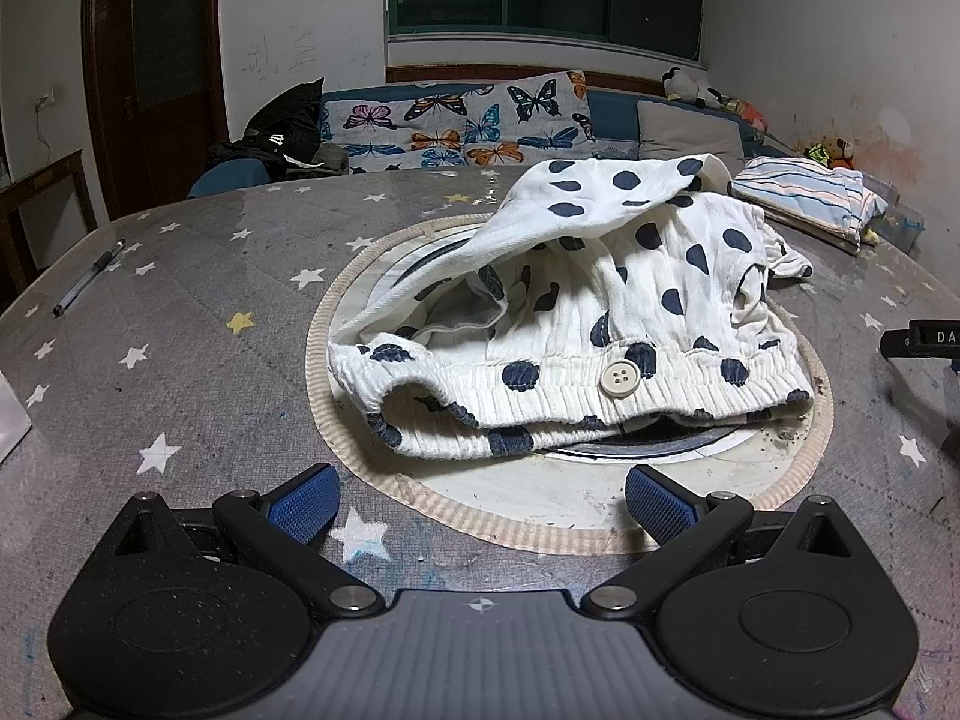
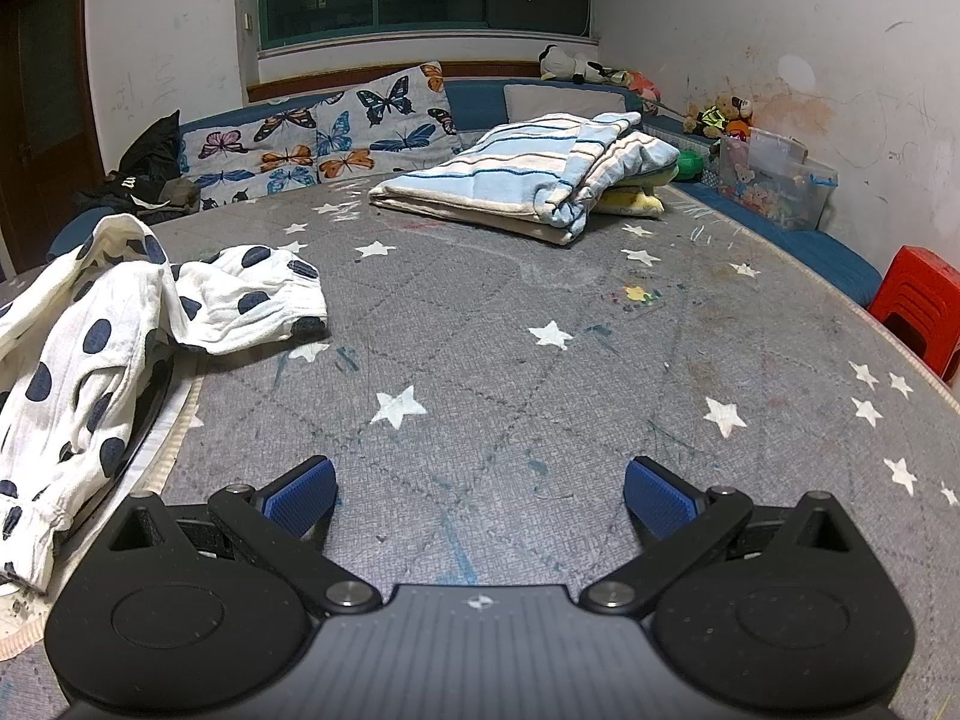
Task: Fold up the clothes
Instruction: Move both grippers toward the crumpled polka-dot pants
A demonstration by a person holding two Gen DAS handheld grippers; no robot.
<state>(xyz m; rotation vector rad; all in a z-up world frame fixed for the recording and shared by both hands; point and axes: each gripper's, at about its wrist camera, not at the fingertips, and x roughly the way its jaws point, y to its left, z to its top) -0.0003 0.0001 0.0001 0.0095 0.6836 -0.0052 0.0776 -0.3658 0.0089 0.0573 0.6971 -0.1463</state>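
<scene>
White trousers with dark blue spots (image 1: pixel 600 312) lie crumpled on the round centre plate of the table, the elastic waistband and a white button (image 1: pixel 618 381) facing me. My left gripper (image 1: pixel 480 507) is open and empty, just in front of the waistband, apart from it. In the right wrist view the same trousers (image 2: pixel 120 324) lie at the left, one leg cuff spread toward the table's middle. My right gripper (image 2: pixel 480 504) is open and empty over bare tablecloth, to the right of the trousers.
The grey star-print tablecloth (image 2: pixel 540 360) covers a round table. A folded striped blue and white garment (image 2: pixel 528 180) lies at the far side. A pen (image 1: pixel 90 277) lies at the left. A red stool (image 2: pixel 918 306) and a sofa stand beyond the edge.
</scene>
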